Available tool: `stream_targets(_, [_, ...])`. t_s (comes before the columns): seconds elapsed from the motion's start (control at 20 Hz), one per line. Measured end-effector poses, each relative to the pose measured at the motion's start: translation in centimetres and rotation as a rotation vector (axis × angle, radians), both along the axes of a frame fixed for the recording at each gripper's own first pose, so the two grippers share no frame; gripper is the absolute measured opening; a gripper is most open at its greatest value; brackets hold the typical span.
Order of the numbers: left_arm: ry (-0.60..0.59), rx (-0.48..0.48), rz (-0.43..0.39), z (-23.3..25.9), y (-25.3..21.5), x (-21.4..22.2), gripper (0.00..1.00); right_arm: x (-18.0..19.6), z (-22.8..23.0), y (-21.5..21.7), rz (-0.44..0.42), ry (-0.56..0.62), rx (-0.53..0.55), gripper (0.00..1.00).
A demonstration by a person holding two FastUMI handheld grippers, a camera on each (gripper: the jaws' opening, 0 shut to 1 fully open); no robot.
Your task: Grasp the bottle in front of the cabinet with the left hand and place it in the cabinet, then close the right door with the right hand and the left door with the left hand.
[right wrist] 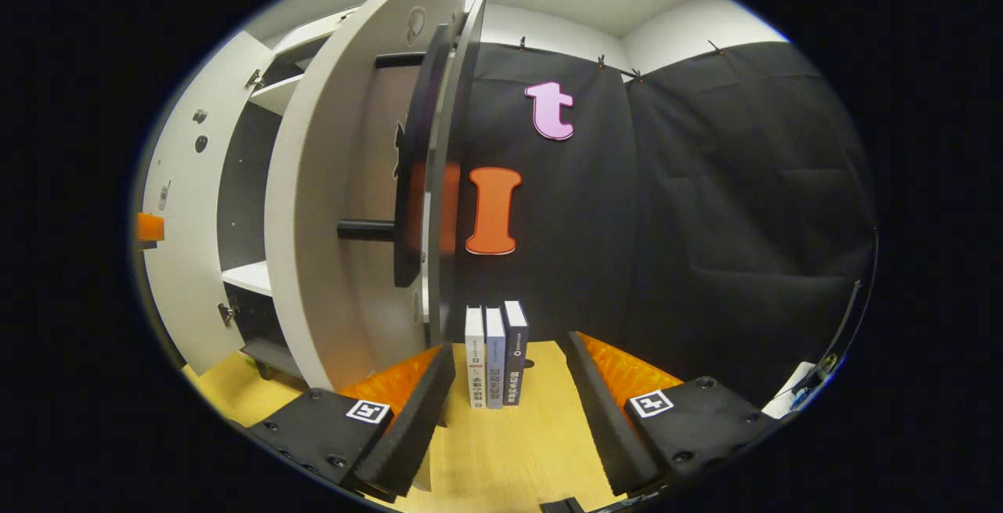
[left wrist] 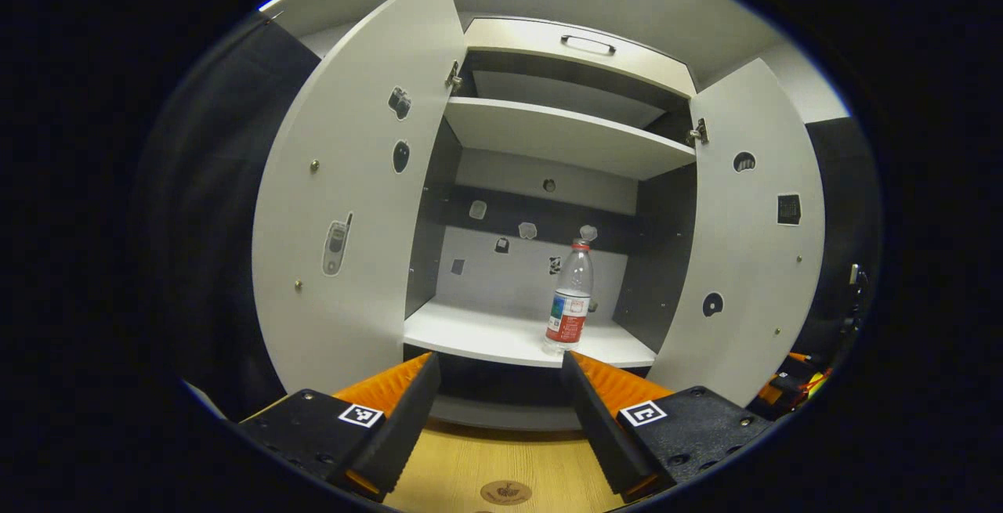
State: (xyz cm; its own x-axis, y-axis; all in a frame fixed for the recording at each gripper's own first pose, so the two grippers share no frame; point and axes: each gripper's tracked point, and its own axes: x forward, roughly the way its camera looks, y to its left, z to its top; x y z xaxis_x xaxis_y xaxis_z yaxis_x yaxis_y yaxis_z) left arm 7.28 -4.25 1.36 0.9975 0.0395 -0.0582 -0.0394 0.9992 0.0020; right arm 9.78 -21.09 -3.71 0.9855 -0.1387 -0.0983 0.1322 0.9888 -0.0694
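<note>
Left claw (left wrist: 497, 388) gapes wide and holds nothing, its two fingers spread just short of the cabinet's (left wrist: 548, 137) lower shelf (left wrist: 478, 333), where the clear water bottle (left wrist: 570, 298) stands upright near the front edge, red cap on top and a red, white and blue label round its lower half. Both cabinet doors are swung open in the left gripper view: the left door (left wrist: 345, 200) and the right door (left wrist: 744, 239), each dotted with small stickers on its inner face, as is the back panel behind the bottle. An upper shelf (left wrist: 564, 133) sits above, and a drawer front with a metal handle (left wrist: 588, 44) tops the unit. Right claw (right wrist: 509, 384) is likewise wide and empty, poised beside the outer face of the right door (right wrist: 353, 207), whose dark bar handle (right wrist: 411, 160) juts out. Three books (right wrist: 495, 356) stand upright on the wooden bench (right wrist: 509, 458) between that claw's fingers, farther off, against the black cloth wall (right wrist: 705, 207).
</note>
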Motion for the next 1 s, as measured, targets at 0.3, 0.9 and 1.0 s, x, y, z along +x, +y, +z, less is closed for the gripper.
stream_targets(0.3, [-0.009, 0.033, -0.084, -0.1, 0.2, -1.2, 0.95, -0.7, 0.9, 1.1, -0.039, -0.029, -0.007, 0.94])
stream_targets(0.9, [-0.012, 0.01, -0.064, 0.4, 2.8, -2.1, 0.94, 1.6, 1.1, 11.9, 0.162, -0.014, -0.027, 0.94])
stream_targets(1.0, [-0.009, 0.006, -0.04, 0.4, 3.7, -2.2, 0.94, 2.3, 1.3, 13.4, 0.185, -0.024, -0.049, 0.94])
